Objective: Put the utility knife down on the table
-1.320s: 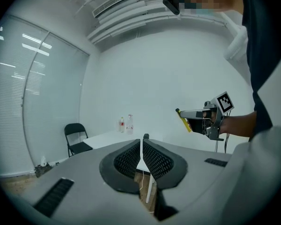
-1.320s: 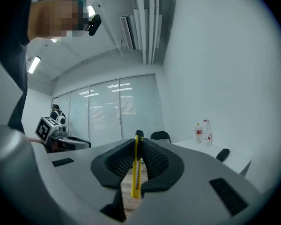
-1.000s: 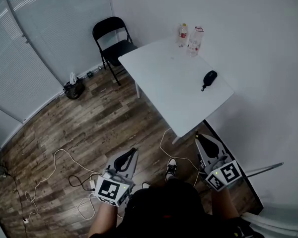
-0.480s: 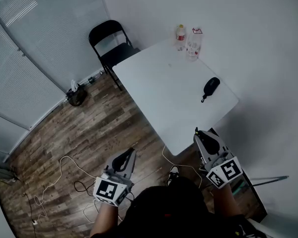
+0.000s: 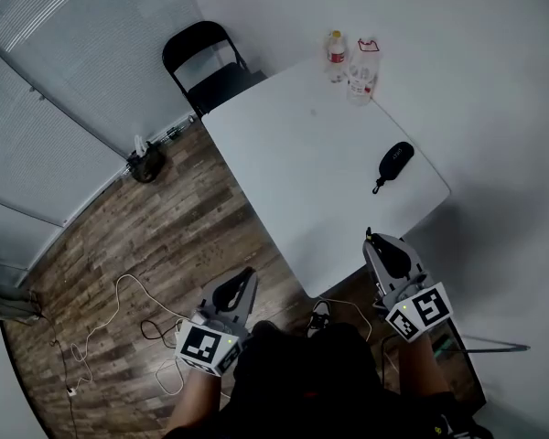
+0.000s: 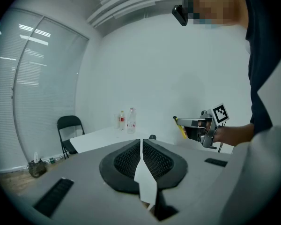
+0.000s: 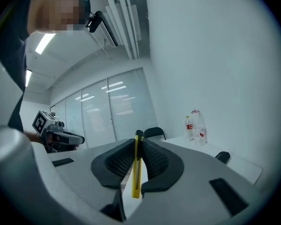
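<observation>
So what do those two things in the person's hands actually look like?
The left hand-held gripper and right hand-held gripper are grey wedges with black ribbed pads; each carries a white cube with black square markers. The person wears a black top.

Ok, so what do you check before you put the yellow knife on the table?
1. Knife gripped: utility knife is clamped in the right gripper jaws. Ok.
2. Blade pulled in: cannot tell.
3. Landing spot: the table is bare near the gripper. Ok.
4. Gripper low over the table: it is at the near edge, height unclear. Cannot tell.
5. Other things away: black pouch and bottles sit farther off. Ok.
6. The left gripper out of the way: shut, empty, over the floor. Ok.
</observation>
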Demonstrator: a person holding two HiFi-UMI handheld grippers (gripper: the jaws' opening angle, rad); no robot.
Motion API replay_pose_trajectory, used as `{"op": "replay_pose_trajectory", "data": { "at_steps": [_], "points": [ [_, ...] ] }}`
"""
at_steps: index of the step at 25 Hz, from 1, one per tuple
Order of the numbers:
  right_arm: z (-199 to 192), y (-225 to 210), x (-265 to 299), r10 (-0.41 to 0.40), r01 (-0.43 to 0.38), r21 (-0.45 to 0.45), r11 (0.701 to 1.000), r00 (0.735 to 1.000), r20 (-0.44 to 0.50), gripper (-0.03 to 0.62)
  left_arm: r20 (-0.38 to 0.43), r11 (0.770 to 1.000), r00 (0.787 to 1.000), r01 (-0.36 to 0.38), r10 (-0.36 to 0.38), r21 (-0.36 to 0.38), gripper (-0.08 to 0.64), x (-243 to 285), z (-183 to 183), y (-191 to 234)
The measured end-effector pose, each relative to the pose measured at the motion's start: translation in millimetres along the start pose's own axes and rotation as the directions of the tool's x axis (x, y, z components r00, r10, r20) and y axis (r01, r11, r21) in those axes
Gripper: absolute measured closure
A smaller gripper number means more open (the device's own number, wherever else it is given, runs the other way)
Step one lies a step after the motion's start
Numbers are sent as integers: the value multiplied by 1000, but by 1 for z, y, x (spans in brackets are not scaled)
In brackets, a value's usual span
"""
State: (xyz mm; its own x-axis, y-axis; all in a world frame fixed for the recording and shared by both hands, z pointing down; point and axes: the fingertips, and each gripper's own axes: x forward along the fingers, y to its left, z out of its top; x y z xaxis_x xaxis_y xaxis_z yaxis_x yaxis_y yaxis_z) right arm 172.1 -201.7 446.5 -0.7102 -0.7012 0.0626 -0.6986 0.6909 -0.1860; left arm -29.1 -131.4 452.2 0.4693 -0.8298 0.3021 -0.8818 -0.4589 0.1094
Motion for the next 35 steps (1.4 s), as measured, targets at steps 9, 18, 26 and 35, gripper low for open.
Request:
{"op": "replay_pose_trajectory", "data": {
  "at_steps": [9,18,26,35],
  "points": [
    [-39,-18,40,-15,21,60,998,995,-98,531,-24,1000,1000,16,-16,-12,526,26,-5,18],
    [-107,-29,107,-28,42,42,998,958,-284,531,3,999,1000,0,0,-51,525,27,-9,59],
    [-228,-35,154,-27,3,-42,999,810,-585,531,-55,996,997,-57,53,-72,526,11,-22,83],
    [-301,-27,147,-71,-84,-164,983,651,-756,531,-47,987,995,-93,87,-129,525,-3,-38,94]
  ]
}}
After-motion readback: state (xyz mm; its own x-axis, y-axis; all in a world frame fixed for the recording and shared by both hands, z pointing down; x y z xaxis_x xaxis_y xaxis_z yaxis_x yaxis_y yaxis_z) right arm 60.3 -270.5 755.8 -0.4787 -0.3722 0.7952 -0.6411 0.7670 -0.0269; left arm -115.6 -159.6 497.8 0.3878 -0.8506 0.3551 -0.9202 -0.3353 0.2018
